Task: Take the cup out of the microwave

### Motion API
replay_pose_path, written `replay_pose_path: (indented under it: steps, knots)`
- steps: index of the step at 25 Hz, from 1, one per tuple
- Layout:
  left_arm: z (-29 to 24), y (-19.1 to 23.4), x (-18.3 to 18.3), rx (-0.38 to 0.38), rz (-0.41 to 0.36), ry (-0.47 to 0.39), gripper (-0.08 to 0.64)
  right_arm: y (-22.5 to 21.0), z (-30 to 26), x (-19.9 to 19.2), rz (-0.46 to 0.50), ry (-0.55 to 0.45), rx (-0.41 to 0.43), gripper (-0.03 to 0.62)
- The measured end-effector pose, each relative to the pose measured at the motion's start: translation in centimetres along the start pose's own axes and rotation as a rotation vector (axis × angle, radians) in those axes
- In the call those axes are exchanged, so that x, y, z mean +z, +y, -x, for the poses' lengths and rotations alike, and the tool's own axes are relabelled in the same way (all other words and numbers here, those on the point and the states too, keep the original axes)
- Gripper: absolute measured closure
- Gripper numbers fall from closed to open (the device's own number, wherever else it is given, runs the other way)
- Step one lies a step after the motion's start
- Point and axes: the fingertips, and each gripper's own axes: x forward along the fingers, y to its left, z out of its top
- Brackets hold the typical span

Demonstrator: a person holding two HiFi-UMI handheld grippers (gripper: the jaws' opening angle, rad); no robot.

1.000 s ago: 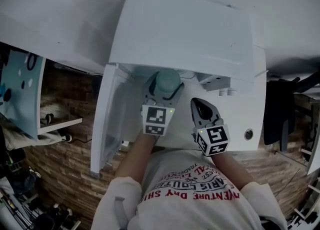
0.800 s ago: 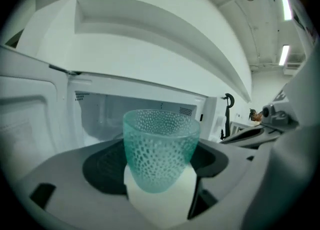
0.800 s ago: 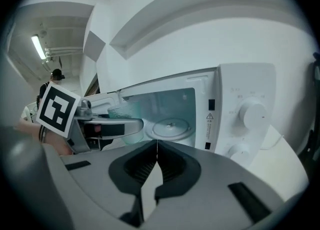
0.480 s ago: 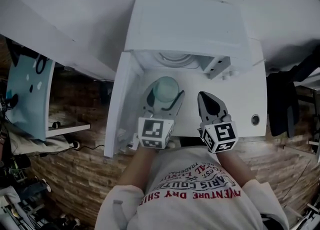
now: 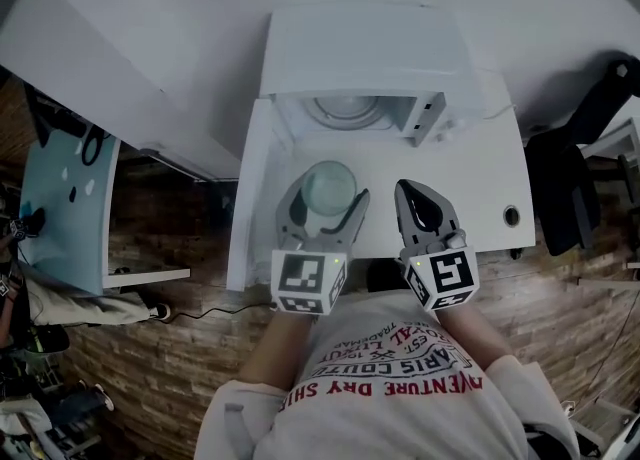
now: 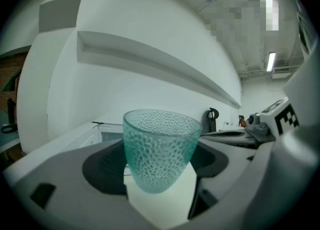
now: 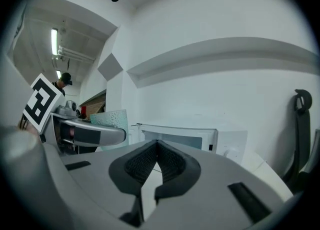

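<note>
At the left edge of the microwave [image 5: 370, 48], its door [image 5: 250, 203] stands swung open. Just in front of the cavity, the left gripper [image 5: 325, 198] is clamped on the teal dimpled cup [image 5: 329, 186], which sits upright, outside the oven and above the white table [image 5: 490, 198]. Beside it, the right gripper [image 5: 418, 198] has its jaws pressed together, holding nothing.
</note>
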Motion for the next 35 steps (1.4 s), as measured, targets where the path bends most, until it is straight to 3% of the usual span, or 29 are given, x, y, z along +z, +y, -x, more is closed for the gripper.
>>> replay_pose_path:
  steps: [16, 35]
  knots:
    - [2.5, -1.4, 0.5, -0.034, -0.015, -0.025, 0.184, 1.9, 2.4, 1.1, 0.036, -0.018, -0.024, 0.580]
    - [1.1, -0.8, -0.7, -0.032, -0.013, 0.007, 0.184, 1.6, 1.1, 0.3, 0.040, 0.012, -0.004, 0.580]
